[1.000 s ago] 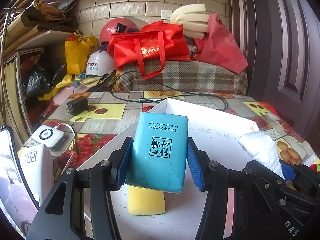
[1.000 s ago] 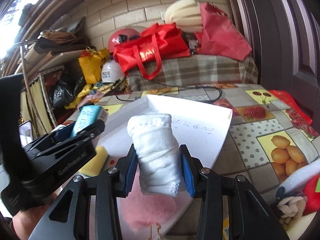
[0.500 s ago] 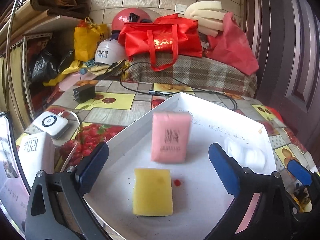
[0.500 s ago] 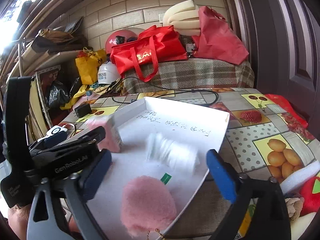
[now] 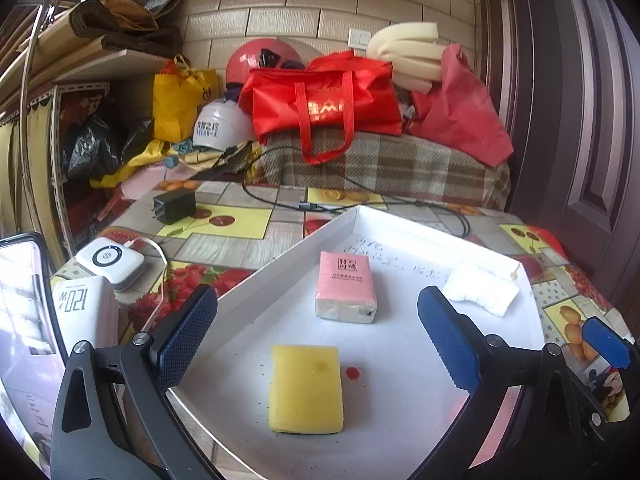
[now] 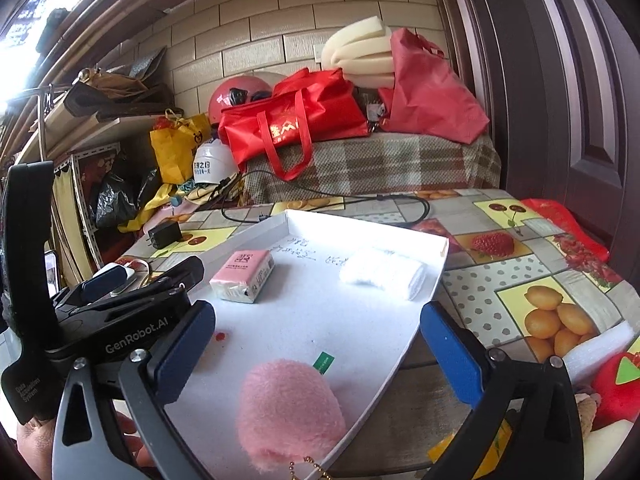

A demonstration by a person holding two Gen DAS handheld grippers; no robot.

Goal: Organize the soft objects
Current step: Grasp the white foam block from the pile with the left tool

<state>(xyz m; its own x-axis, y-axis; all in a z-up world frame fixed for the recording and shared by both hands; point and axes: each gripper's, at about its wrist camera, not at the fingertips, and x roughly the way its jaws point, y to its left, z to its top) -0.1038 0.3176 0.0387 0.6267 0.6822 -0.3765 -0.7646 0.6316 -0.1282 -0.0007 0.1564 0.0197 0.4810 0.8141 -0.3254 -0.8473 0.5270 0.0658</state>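
A white tray lies on the fruit-print table. In it lie a pink tissue pack, a yellow sponge, a rolled white cloth and a pink fluffy toy. My left gripper stands open over the tray's near part, above the sponge and short of the pack, with nothing between its pads. My right gripper has its jaws opening wide above the fluffy toy, and nothing is between them. The cloth lies beyond it.
A black charger, a white power bank and a black cable lie left of and behind the tray. Red bags and helmets sit on a plaid-covered bench behind. A red plush toy lies at the table's right edge.
Both grippers opened. The left one let go of the tissue pack, which now lies flat in the tray. The right one let go of the rolled white cloth, now lying near the tray's far edge.
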